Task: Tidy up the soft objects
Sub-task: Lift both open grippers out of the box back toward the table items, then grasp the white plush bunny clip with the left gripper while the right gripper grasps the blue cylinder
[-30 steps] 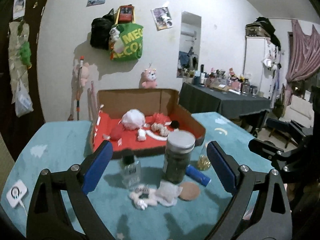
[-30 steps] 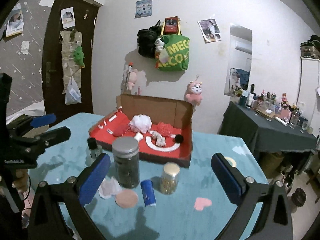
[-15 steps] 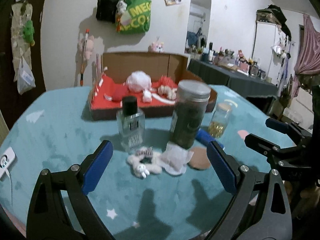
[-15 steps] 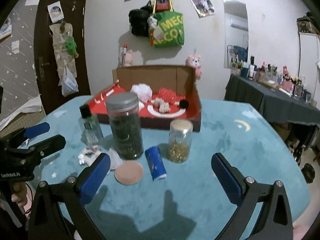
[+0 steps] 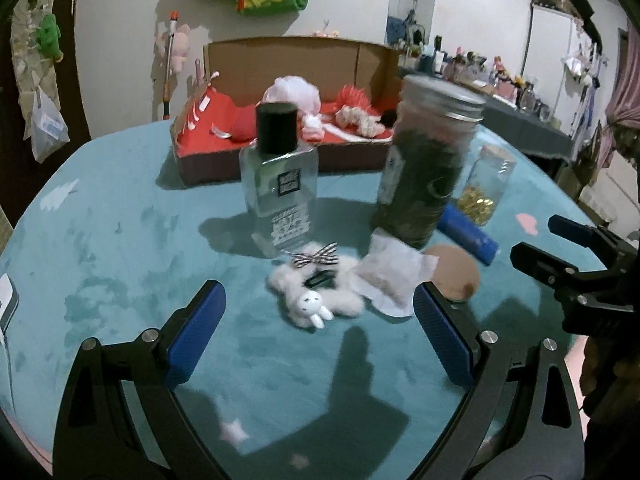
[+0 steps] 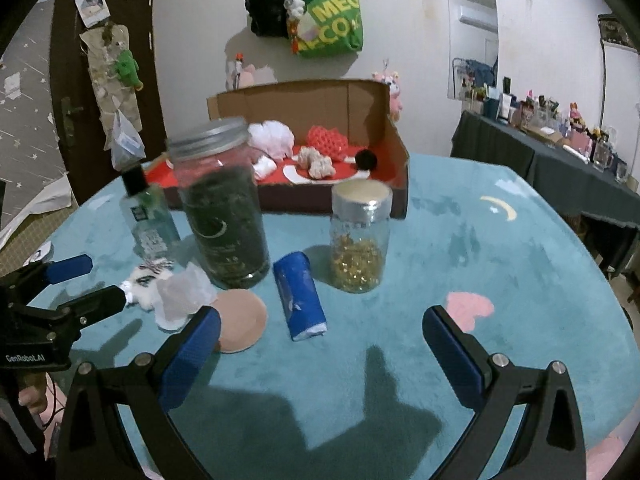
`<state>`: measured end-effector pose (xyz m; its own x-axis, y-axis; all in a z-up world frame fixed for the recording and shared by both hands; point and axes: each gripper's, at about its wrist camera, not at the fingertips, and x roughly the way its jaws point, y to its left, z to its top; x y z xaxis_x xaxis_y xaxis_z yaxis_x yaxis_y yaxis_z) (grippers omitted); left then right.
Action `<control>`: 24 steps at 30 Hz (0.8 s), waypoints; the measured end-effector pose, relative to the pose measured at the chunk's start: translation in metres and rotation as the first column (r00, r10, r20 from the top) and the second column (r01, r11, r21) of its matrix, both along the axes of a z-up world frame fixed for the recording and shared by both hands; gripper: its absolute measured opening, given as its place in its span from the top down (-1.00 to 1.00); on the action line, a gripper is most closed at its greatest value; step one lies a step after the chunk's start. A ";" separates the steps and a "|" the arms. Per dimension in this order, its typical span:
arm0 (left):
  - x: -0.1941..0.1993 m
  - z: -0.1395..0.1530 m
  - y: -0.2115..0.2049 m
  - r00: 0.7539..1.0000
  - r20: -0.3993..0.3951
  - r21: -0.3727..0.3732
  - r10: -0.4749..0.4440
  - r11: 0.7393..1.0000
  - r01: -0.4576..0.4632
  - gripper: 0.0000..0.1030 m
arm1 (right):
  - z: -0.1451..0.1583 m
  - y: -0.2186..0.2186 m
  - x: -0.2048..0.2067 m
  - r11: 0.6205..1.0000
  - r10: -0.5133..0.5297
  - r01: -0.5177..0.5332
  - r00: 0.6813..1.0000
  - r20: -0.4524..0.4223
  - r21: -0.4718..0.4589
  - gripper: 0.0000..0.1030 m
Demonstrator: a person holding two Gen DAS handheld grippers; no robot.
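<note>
- Fluffy white plush clip (image 5: 316, 295) lay on the teal worktop (image 5: 120, 240) between my left hand-held gripper's (image 5: 316, 340) wide-apart, empty jaws; I judged it light and squashy, best pinched across its body.
- Right hand-held gripper (image 6: 320, 356) hung apart, empty.
- Farther off, the red-lined box (image 5: 200, 156) held soft items.

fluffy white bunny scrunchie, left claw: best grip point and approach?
Pinch the fluffy white bunny scrunchie across its near lobe, beside the bunny charm, coming from above and the near side. It lies flat; the clear bottle stands behind it and the white sachet touches its right edge. The left claw is open.
</note>
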<state>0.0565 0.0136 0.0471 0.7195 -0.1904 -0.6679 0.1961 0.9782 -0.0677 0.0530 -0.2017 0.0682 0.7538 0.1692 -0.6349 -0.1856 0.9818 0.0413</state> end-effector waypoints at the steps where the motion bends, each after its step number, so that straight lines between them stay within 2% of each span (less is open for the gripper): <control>1: 0.003 -0.002 0.001 1.000 -0.008 0.007 0.002 1.000 -0.002 -0.87 | -0.003 0.000 0.003 1.000 0.000 0.000 1.000 -0.010 0.002 -1.00; 4: 0.013 -0.008 0.001 0.999 -0.035 0.031 0.000 1.000 0.001 -0.87 | -0.011 0.000 0.015 1.000 0.001 -0.001 0.999 -0.047 0.005 -0.98; 10: 0.031 -0.020 0.000 0.994 -0.101 0.067 -0.035 0.997 0.042 -0.87 | -0.024 0.005 0.037 1.000 0.017 -0.018 0.992 -0.123 -0.008 -0.63; 14: 0.042 -0.028 -0.002 0.989 -0.142 0.081 -0.050 0.995 0.062 -0.86 | -0.027 0.007 0.046 0.999 0.036 -0.036 0.988 -0.153 0.001 -0.49; 16: 0.044 -0.029 -0.002 0.987 -0.146 0.070 -0.062 0.995 0.073 -0.82 | -0.027 0.007 0.049 0.999 0.045 -0.044 0.986 -0.163 0.007 -0.30; 17: 0.044 -0.029 -0.002 0.987 -0.146 0.062 -0.068 0.995 0.078 -0.77 | -0.027 0.008 0.051 0.999 0.050 -0.049 0.984 -0.170 0.010 -0.22; 19: 0.045 -0.028 -0.003 0.987 -0.138 0.050 -0.085 0.994 0.093 -0.42 | -0.029 0.010 0.053 0.998 0.058 -0.058 0.983 -0.176 0.005 0.04; 20: 0.045 -0.028 -0.003 0.987 -0.132 0.050 -0.091 0.994 0.098 -0.32 | -0.029 0.012 0.051 0.998 0.070 -0.070 0.984 -0.166 0.003 0.15; 21: 0.044 -0.027 -0.004 0.987 -0.124 0.052 -0.100 0.993 0.108 -0.10 | -0.028 0.013 0.050 0.995 0.098 -0.096 0.982 -0.163 0.020 0.49; 24: 0.039 -0.025 -0.006 0.987 -0.102 0.062 -0.121 0.990 0.127 -0.05 | -0.028 0.013 0.047 0.992 0.121 -0.117 0.980 -0.155 0.040 0.52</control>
